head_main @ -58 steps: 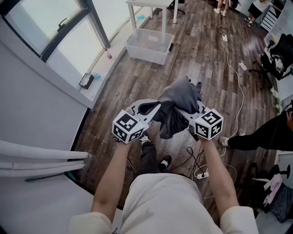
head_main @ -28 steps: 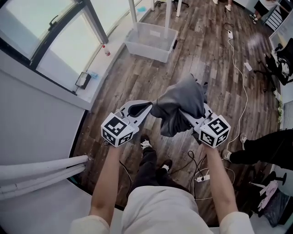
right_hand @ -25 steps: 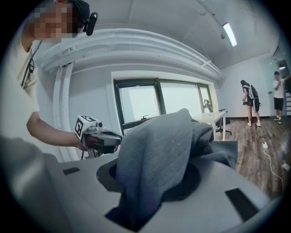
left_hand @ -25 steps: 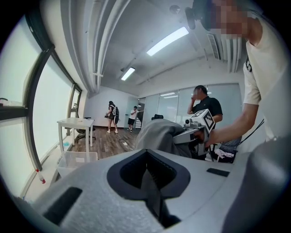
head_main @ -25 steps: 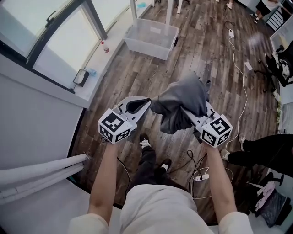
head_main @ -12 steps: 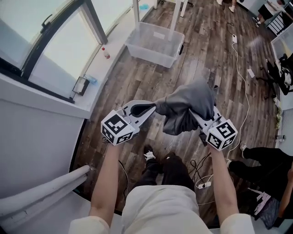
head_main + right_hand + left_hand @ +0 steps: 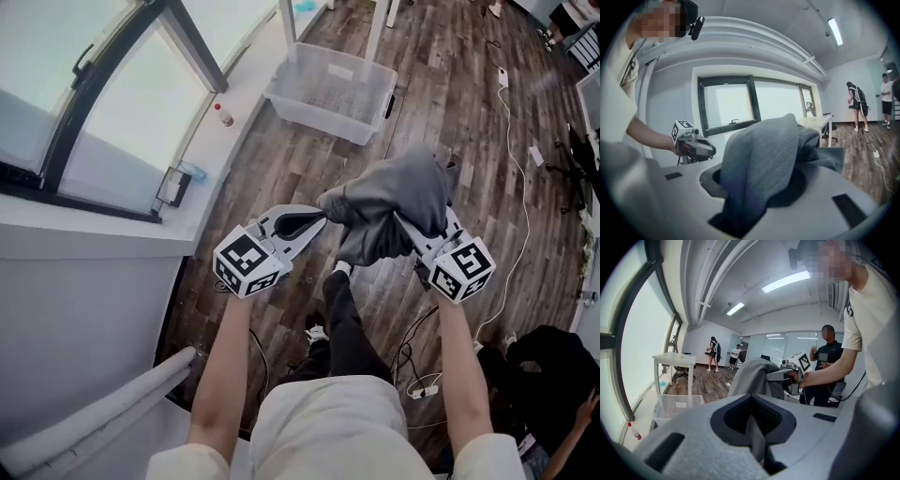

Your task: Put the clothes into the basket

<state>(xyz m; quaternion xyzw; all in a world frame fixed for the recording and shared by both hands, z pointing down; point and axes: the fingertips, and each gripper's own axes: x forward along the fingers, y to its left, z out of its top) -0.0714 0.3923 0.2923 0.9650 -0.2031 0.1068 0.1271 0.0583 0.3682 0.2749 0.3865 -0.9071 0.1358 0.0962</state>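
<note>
Left gripper (image 7: 307, 223) is pinching a thin edge of the grey garment (image 7: 389, 197). Its own view is showing the jaws nearly together on a narrow fold of cloth (image 7: 755, 439). Right gripper (image 7: 411, 231) is clamping the bulk, with its jaws standing partly apart and packed with a thick wad (image 7: 757, 161) that is spilling over both of them.

Garment is hanging in the air between the two tools, well short of the clear plastic bin (image 7: 281, 94) and on the person's side of it. The bin is sitting on the wood floor and is looking empty.

Reading of the hold: the two-point grip is bunching the cloth high so that no loose end is dragging, and both tools are pointing toward the bin. Judged step is the carry, with release not yet due. The bundle is needing to be over the bin's rim first. The thin left-hand pinch is looking like the weaker hold.
</note>
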